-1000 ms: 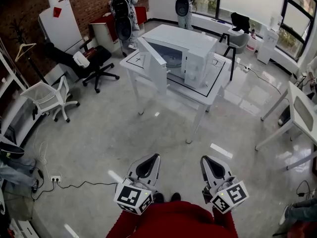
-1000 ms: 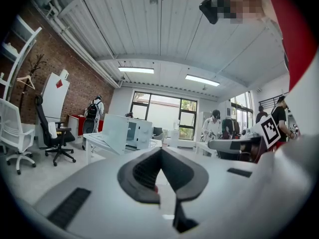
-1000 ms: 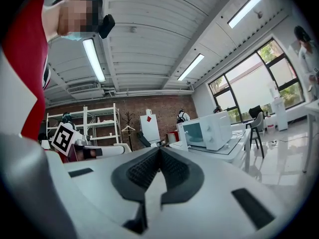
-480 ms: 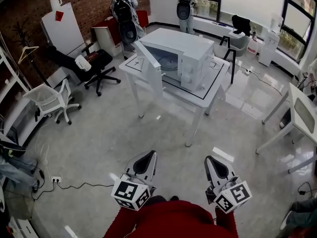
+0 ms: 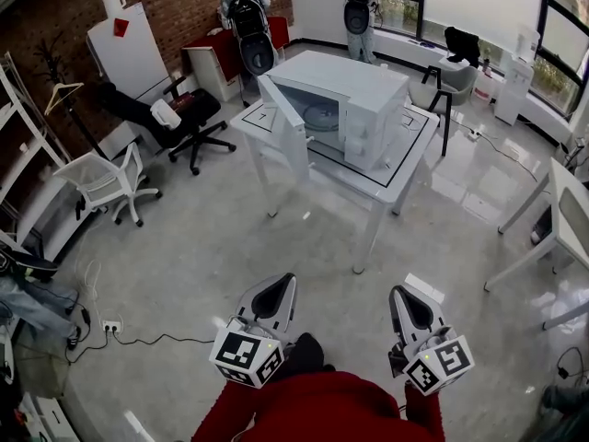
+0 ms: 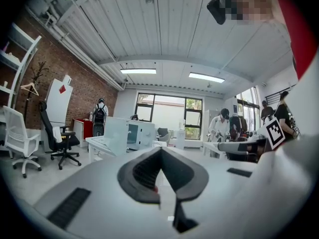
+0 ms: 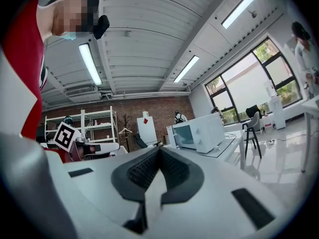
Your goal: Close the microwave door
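A white microwave point(image 5: 354, 101) stands on a white table point(image 5: 411, 159) across the room. Its door point(image 5: 283, 125) hangs wide open toward the left, showing the cavity and turntable. The microwave point(image 6: 130, 133) appears far ahead in the left gripper view, and the microwave point(image 7: 199, 132) sits right of centre in the right gripper view. My left gripper point(image 5: 279, 290) and right gripper point(image 5: 402, 298) are low in the head view, well short of the table. Both are shut with nothing between their jaws. The left gripper point(image 6: 160, 151) and right gripper point(image 7: 159, 151) point roughly level.
A black office chair point(image 5: 184, 118) and a white chair point(image 5: 109, 180) stand at the left. Two people with backpacks point(image 5: 250, 17) stand behind the table. Another white table point(image 5: 571, 210) is at the right. A cable and socket point(image 5: 112, 326) lie on the floor at the lower left.
The view has shifted: the table and microwave sit slightly further right and lower in the head view. Both grippers stayed shut and sit a little lower in the frame.
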